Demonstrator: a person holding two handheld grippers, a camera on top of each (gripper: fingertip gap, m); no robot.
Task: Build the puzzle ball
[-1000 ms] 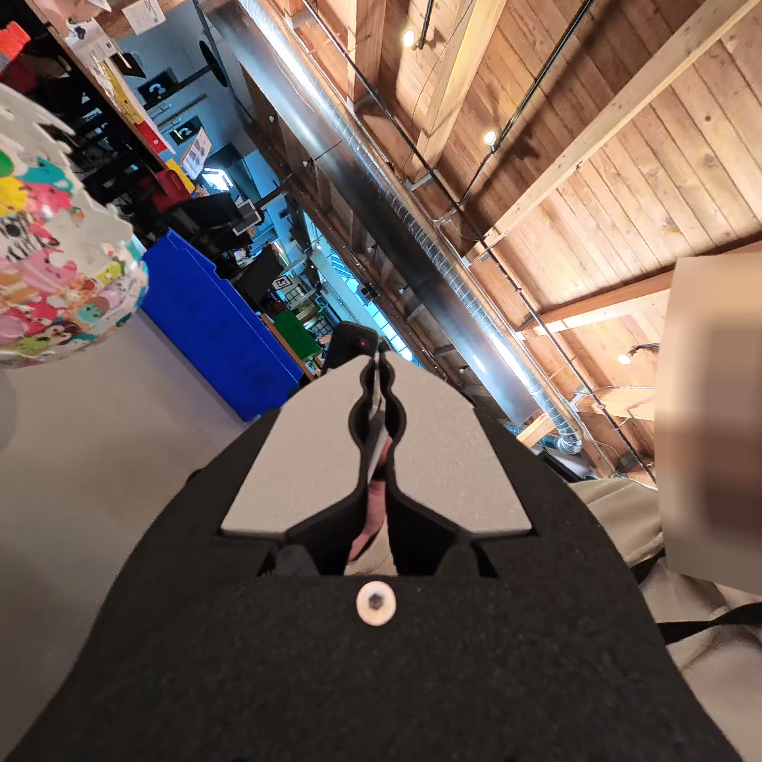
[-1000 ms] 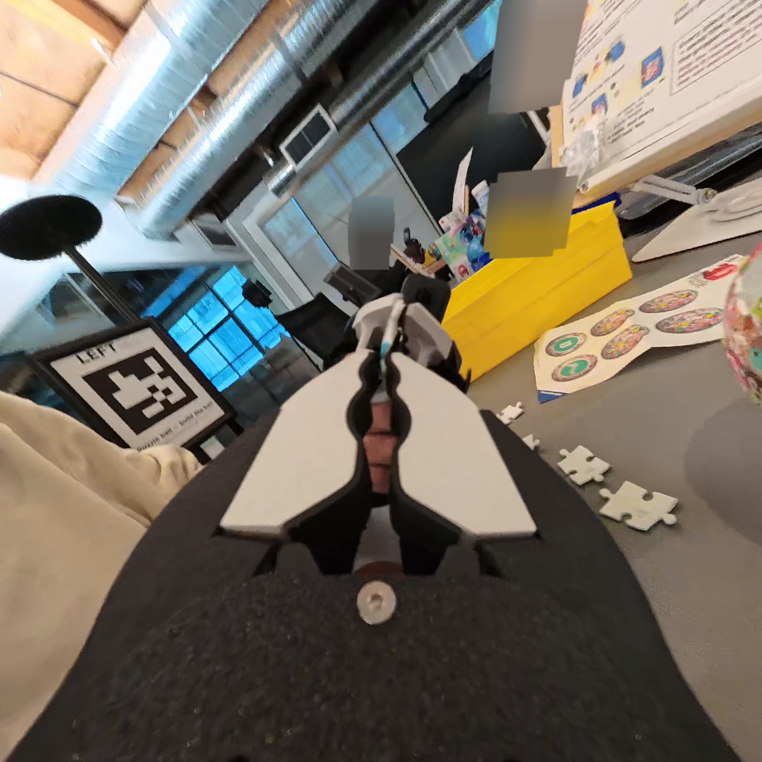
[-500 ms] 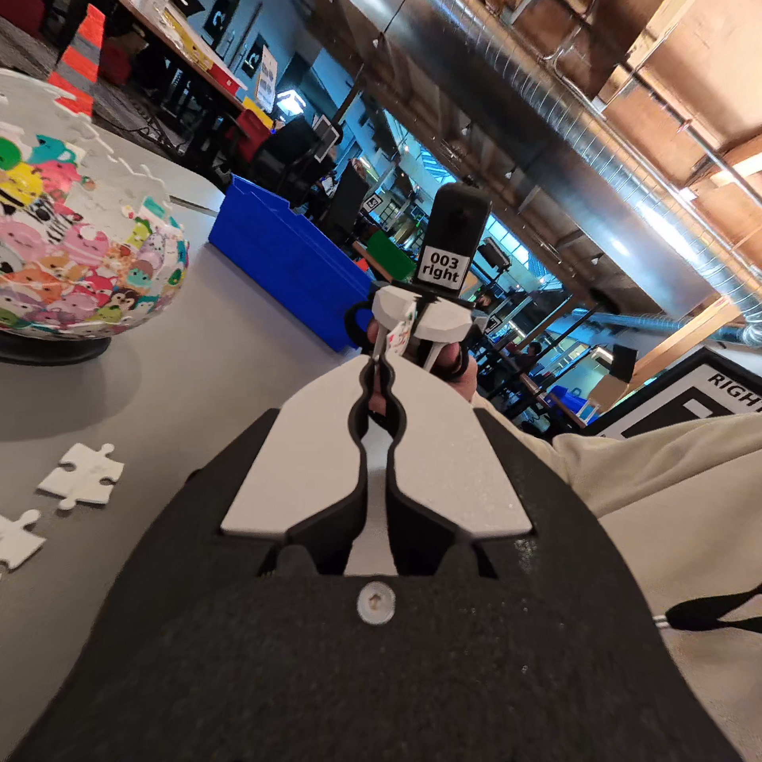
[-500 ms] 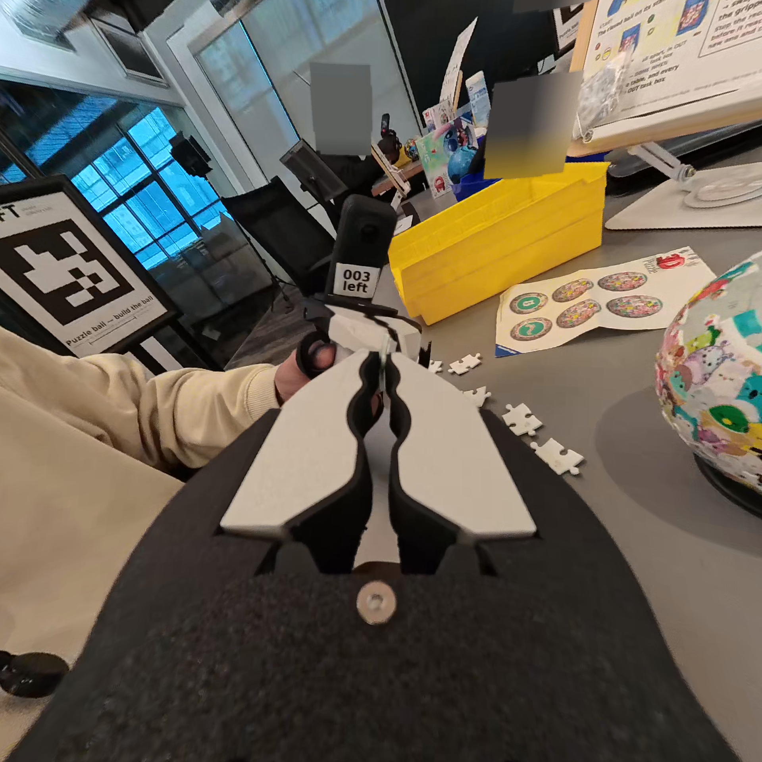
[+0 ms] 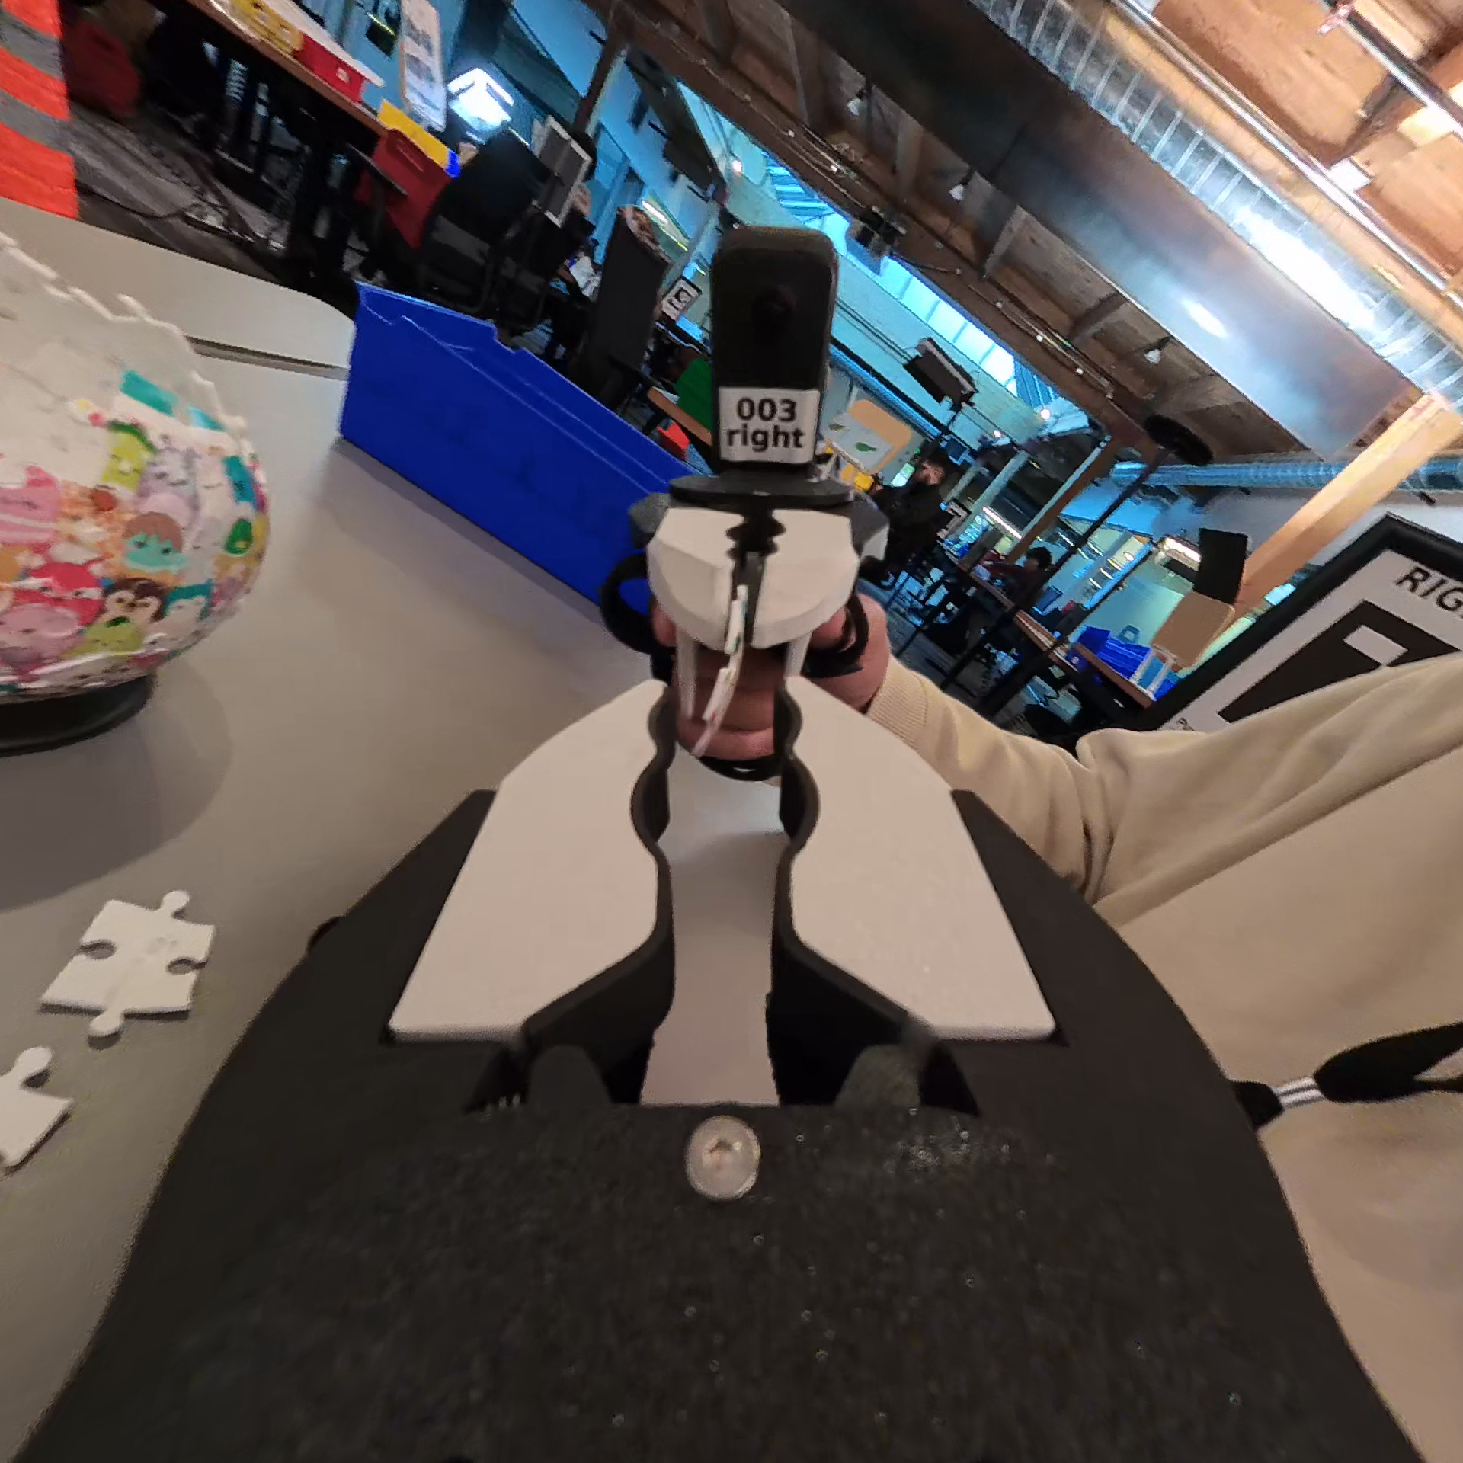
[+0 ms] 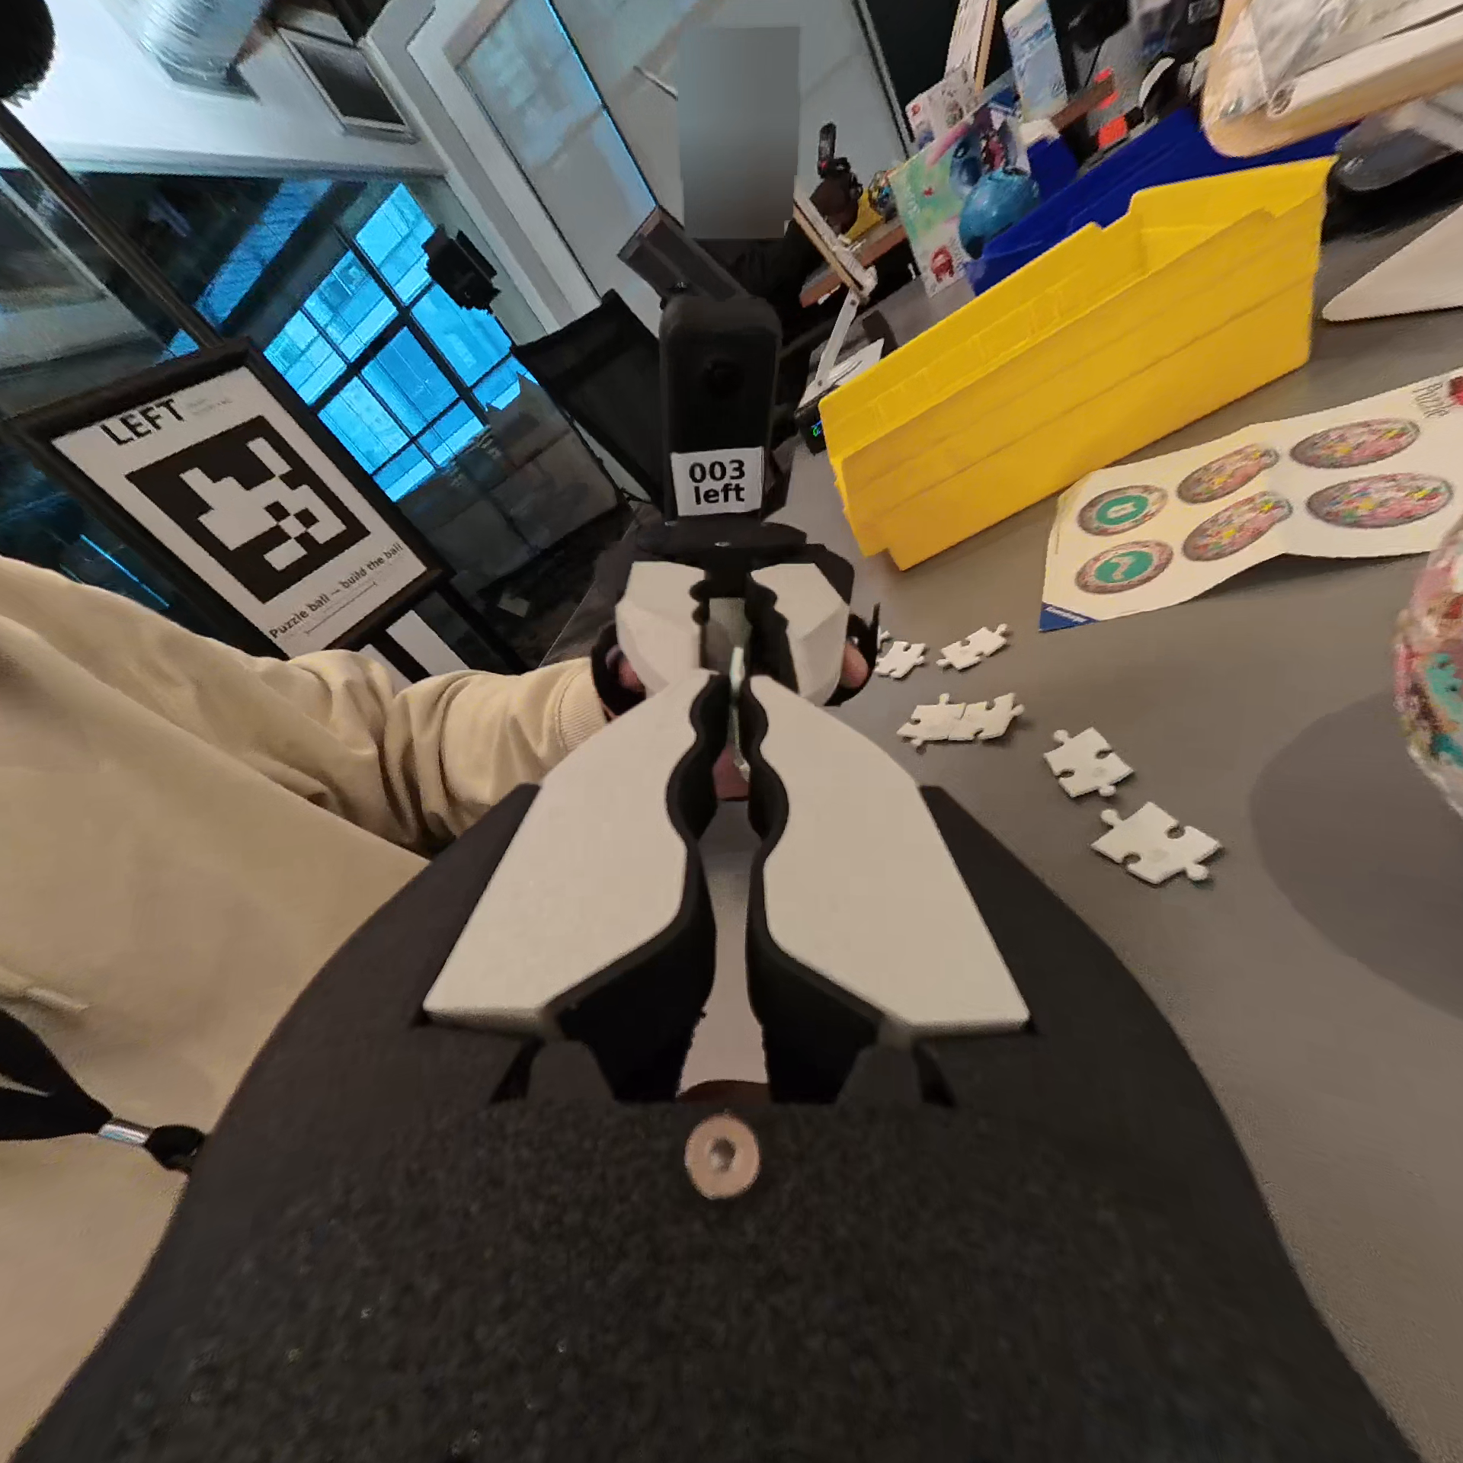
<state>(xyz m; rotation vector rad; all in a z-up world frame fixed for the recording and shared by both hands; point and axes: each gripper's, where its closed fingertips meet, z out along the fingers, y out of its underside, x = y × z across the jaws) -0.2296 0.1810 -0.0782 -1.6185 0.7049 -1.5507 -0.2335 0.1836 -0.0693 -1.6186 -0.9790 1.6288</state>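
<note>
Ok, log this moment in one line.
right gripper: shut on puzzle piece | left gripper: open, facing it | puzzle ball: on stand, incomplete | loose pieces: on table

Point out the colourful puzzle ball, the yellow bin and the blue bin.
Colourful, partly built puzzle ball [image 5: 119, 546]: left wrist view, on its printed side.
Yellow plastic bin [image 6: 1069, 380]: right wrist view, on its long side wall.
Blue plastic bin [image 5: 491, 443]: left wrist view, on its near side wall.

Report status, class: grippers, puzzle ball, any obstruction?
Left gripper open, facing right gripper. Right gripper shut on puzzle piece, held edge-on. Puzzle ball part-built on its stand. Loose pieces lie on table, clear of both grippers.
</note>
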